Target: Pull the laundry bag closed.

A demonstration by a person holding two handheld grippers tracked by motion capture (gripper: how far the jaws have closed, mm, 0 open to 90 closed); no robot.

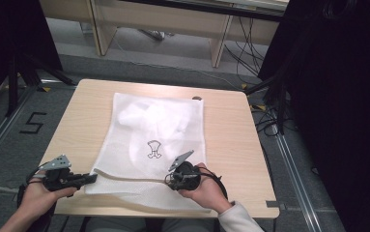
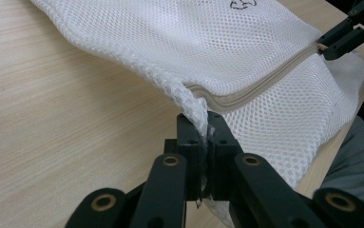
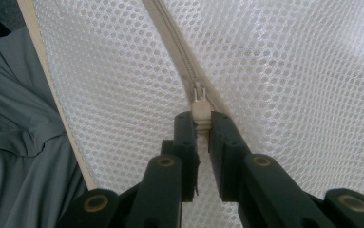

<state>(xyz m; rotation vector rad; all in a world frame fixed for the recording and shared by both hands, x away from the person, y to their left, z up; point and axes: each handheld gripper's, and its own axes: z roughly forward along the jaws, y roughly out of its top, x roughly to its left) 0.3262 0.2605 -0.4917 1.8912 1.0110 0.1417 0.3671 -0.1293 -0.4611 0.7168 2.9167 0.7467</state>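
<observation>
Risk noted: mesh could slip from my left tongs (image 2: 202, 126), clamped tight on only a thin corner fold, if the right tongs (image 3: 200, 124) tugged hard. Those had closed on the beige zipper pull (image 3: 199, 110). White mesh laundry bag (image 1: 156, 140) lay flat on the light wooden surface (image 1: 231, 140), its near zipper edge stretched between both tongs.

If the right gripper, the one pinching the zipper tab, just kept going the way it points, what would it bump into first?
It already meets it: the right gripper is shut on the zipper pull of the white mesh laundry bag. Going straight on, it would likely ride along the zipper and bunch the mesh; how far is hard to judge.
</observation>
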